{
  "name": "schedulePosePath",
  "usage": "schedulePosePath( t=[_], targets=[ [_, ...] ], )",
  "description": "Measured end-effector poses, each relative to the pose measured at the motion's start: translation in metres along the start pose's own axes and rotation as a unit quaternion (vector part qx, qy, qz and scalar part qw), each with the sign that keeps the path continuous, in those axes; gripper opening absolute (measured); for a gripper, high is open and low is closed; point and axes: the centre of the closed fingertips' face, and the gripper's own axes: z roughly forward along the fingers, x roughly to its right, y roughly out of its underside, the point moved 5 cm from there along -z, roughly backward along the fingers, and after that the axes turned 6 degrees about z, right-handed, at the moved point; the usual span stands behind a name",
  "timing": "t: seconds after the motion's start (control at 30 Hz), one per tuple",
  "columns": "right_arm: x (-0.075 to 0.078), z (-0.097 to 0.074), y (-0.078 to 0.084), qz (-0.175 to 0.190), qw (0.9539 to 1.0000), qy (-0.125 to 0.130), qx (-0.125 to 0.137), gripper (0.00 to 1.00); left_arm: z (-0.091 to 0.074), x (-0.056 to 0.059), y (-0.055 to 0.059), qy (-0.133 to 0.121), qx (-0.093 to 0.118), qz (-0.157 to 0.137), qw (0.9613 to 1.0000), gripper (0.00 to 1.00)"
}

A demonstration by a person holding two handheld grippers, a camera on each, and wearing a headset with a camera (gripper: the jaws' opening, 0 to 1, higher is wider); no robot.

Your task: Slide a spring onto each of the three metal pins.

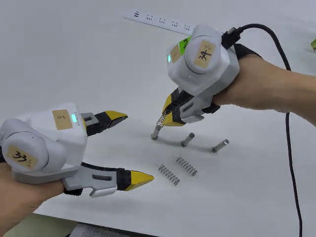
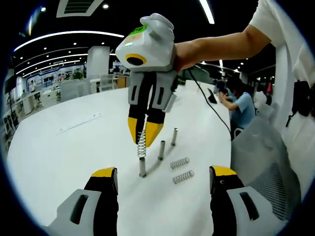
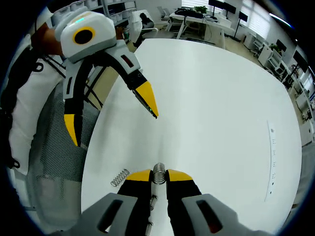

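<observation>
Nearest the person, the left gripper (image 1: 136, 147) hovers over the near edge of the worktop (image 1: 74, 64) with its jaws wide apart and nothing in them. Its paper stickers (image 1: 20, 157) carry handwriting; one seems to begin "33", and the rest is not legible. Just beyond it, two loose springs (image 1: 168, 174) lie side by side, untouched. Past them the three pins stand in a row. The right gripper (image 1: 166, 116) is clamped on a spring (image 2: 141, 140) directly above the left-hand pin (image 2: 142, 167), and the spring's lower end is at the pin's tip. The first of three threadings looks to be in hand, and the other two pins (image 1: 187, 139) are bare. The next move calls for keeping the coil in line with the pin, lowering it, then letting go. A handwritten sticker (image 1: 205, 53) and a green sticker (image 1: 184, 44) on that gripper cannot be read. A power strip (image 1: 158, 20) lies by the far edge.
</observation>
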Motion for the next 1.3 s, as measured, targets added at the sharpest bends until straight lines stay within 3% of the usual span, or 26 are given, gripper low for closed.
schedulePosePath(
  t=[0.57,1.3],
  targets=[
    [0.002,0.01,0.002,-0.012,0.9998,-0.006,-0.013,0.12,0.001,-0.001,0.001,0.003,0.004,-0.007,1.0,0.76],
    [0.002,0.036,0.007,-0.025,0.9992,-0.008,-0.031,0.12,0.001,0.002,-0.002,0.004,0.005,-0.009,0.9999,0.76]
  ],
)
